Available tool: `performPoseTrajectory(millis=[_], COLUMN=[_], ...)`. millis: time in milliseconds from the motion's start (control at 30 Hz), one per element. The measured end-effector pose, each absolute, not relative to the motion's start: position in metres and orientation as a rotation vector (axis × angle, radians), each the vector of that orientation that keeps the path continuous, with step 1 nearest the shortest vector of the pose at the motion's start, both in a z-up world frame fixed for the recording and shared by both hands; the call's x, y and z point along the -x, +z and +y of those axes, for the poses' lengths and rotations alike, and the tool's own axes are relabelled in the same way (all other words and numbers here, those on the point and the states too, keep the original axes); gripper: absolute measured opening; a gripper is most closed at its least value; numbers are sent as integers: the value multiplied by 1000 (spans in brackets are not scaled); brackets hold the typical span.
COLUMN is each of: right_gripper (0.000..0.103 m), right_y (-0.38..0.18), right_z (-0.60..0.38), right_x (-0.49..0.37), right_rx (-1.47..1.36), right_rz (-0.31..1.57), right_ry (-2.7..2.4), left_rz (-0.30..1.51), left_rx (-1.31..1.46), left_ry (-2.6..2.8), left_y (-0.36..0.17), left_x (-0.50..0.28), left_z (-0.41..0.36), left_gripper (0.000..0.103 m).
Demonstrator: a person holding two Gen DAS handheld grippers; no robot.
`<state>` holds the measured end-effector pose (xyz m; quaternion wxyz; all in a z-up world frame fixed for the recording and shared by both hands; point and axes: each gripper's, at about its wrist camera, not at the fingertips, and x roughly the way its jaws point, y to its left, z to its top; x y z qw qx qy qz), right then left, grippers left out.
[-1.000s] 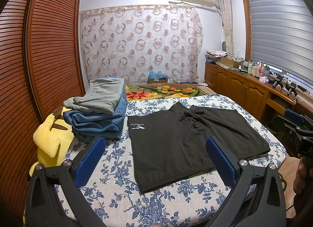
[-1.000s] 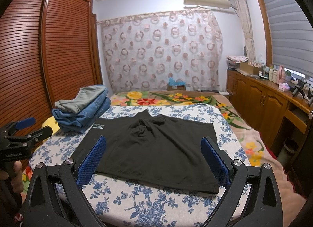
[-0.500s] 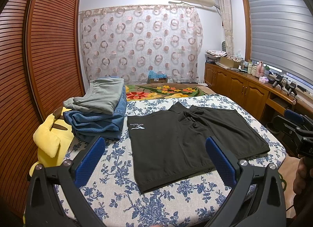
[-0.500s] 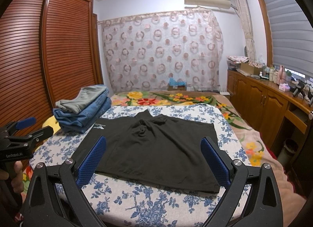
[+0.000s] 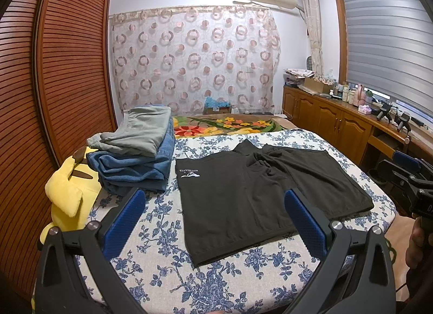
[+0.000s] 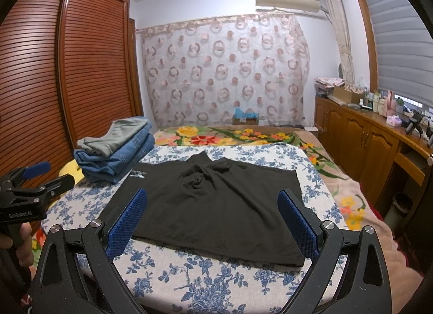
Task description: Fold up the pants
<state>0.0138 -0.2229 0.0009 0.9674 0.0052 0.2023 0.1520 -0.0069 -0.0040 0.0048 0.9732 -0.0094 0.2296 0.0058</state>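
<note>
A pair of black shorts (image 5: 259, 192) lies spread flat on the blue-flowered bed cover (image 5: 162, 238), with a white logo near its left edge and a bunched crease at the far middle. It also shows in the right wrist view (image 6: 216, 203). My left gripper (image 5: 215, 222) is open and empty, held above the near edge of the bed, short of the shorts. My right gripper (image 6: 212, 222) is open and empty, held above the near hem of the shorts. Each gripper shows at the edge of the other's view.
A stack of folded jeans and grey trousers (image 5: 138, 148) sits at the bed's far left. A yellow plush toy (image 5: 67, 192) lies beside it. Wooden slatted wardrobe doors (image 5: 54, 70) stand left, a cabinet with clutter (image 5: 338, 121) right.
</note>
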Motion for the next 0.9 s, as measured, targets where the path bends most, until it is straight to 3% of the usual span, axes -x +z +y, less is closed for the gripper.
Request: performPoseTrajectory(millis=[900], right_gripper=[99], right_y=[-87], right_z=[-240], right_x=[-77], right_rx=[59], right_rz=[683], right_ry=[268], left_rz=[681], left_rx=[99], left_ry=[30], left_y=[-81], left_x=[-29], left_z=[40], left_gripper=[103])
